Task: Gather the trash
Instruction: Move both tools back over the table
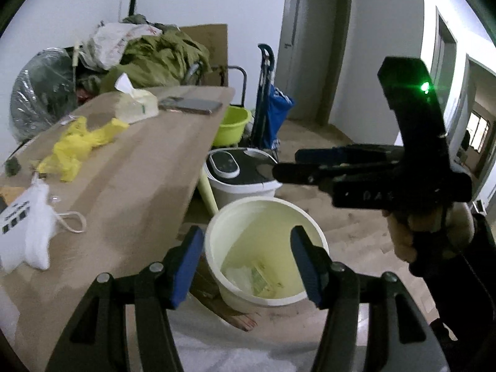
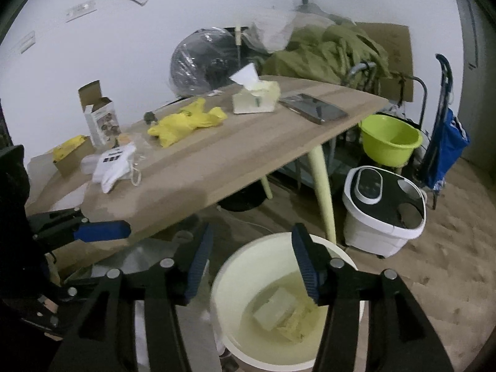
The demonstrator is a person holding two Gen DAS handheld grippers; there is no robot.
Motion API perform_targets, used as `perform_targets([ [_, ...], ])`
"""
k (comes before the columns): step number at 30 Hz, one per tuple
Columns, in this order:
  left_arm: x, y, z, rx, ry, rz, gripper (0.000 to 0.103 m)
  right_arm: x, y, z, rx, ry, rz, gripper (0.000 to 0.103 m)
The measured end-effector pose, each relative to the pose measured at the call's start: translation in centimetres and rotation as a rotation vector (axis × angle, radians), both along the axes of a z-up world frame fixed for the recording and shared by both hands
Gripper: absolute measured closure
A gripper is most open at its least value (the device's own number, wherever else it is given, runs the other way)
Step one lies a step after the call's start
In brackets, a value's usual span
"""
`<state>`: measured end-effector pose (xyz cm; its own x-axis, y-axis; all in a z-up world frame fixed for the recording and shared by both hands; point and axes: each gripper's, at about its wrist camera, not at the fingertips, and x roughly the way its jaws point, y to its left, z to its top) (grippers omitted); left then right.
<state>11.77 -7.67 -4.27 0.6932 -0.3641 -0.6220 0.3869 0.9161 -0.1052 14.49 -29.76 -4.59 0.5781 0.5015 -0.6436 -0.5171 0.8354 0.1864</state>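
With both the left gripper (image 1: 246,266) and right gripper (image 2: 251,263) open and empty over the round cream plastic bin (image 1: 319,235) at lower centre, reaching back for the crumpled yellow plastic bag (image 2: 186,122) at upper left could knock the dark flat phone (image 2: 313,108) off the wooden table (image 2: 217,167).

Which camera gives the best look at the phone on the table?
The right wrist view: the phone lies unobstructed, its dark screen plain. The left wrist view shows the phone farther off, edge-on and blurred.

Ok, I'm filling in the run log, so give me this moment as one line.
left tongs: open, empty | right tongs: open, empty | both above cream plastic bin, trash inside | crumpled yellow plastic bag on wooden table
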Motion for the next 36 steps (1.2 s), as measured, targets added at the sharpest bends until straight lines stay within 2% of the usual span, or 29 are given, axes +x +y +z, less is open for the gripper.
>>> perform_targets([
  [7,-1.7,3.6,1.8,-0.007,-0.052,0.110,0.044,-0.4,2.9,0.9,0.003,-0.018,0.069,0.052],
  [17,-4.0,8.7,3.0,-0.007,-0.081,0.268,0.044,-0.7,6.9,1.4,0.012,-0.031,0.175,0.052],
  [36,-8.1,17.0,3.1,0.030,-0.081,0.517,0.044,-0.8,14.1,1.0,0.025,-0.019,0.342,0.052],
])
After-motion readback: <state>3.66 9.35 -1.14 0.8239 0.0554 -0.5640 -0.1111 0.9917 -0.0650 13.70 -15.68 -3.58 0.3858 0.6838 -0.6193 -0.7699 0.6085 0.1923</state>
